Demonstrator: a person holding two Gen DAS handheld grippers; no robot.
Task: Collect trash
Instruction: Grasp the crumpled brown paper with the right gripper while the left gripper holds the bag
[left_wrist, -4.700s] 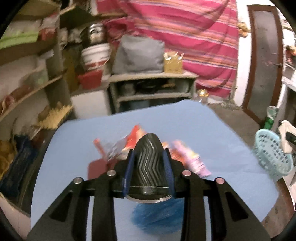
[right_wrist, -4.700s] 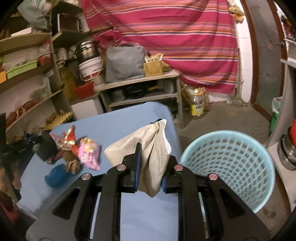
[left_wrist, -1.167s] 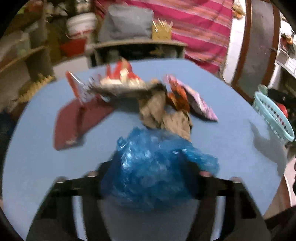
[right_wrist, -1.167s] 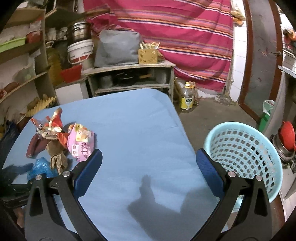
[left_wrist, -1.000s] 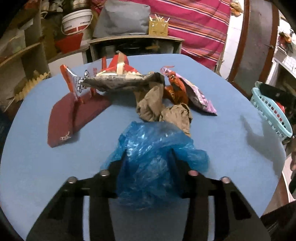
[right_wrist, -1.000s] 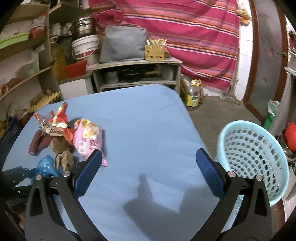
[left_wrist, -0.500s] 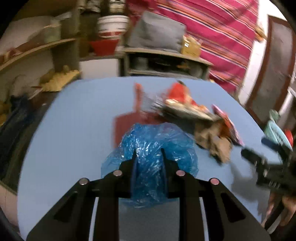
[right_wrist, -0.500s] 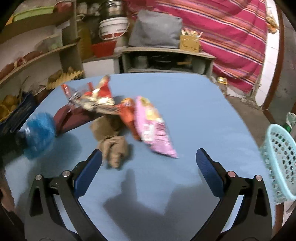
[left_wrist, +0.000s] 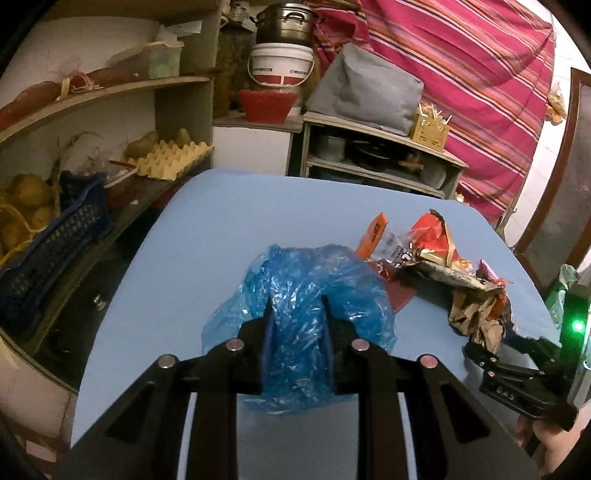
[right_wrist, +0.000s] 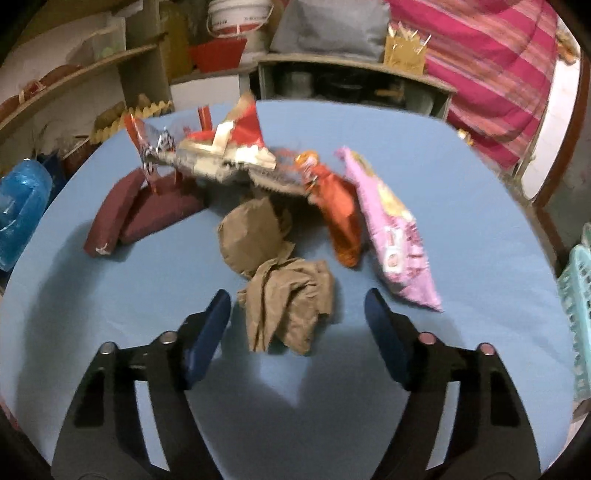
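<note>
2 grippers are at work over the blue table (right_wrist: 461, 177), and the coming move looks to belong to the right gripper (right_wrist: 297, 310). Its fingers are spread wide and hold nothing; the crumpled brown paper (right_wrist: 288, 302) lies directly ahead of them, centred in the gap, apart from both pads as far as the blurred view shows. The wad is slightly taller than wide, its long axis running roughly along the fingers, so a short advance and a squeeze should catch it across its narrow width. A second brown wad (right_wrist: 249, 236) sits just behind, touching or nearly touching the first, and might get dragged along.

The left gripper (left_wrist: 297, 325) is pinching the blue plastic bag (left_wrist: 299, 295), fingers drawn close with the film bunched between them and ballooning out on both sides; the bag appears lifted clear of the table. From this side the remaining pile lies ahead and to the right: red snack wrappers (left_wrist: 428, 240) and the brown paper beside the right gripper's tip.

The teal basket (right_wrist: 576, 295) shows only at the far right edge of the right view, so the right hand is judged nearer to it; the pink packet (right_wrist: 395, 236) and orange packet (right_wrist: 338, 210) lie between
</note>
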